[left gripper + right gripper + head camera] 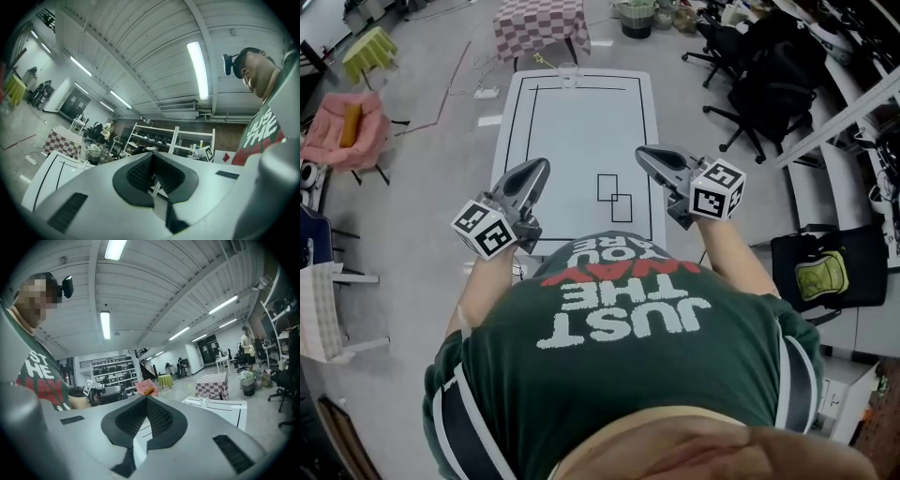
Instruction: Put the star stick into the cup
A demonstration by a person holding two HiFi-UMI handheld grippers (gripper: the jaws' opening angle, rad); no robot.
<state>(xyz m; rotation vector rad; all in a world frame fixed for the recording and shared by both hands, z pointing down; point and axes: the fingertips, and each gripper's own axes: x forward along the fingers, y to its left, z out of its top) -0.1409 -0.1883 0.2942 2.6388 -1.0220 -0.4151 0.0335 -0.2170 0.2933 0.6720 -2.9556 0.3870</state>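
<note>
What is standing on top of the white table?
A clear cup stands at the far edge of the table; the person's shirt covers its near end.

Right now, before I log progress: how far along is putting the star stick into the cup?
Done: nothing visible. The cup stands at the table's far end, no stick seen in it. In hand: nothing; left claw and right claw are shut and empty. Left: find, grasp and drop in the stick.

I'm in a big lab hall: bare grey floor (441,187), strip lights (199,70) on a panelled ceiling, storage racks (177,137), office chairs (766,80), and my white surface (577,112) marked with black lines.
</note>
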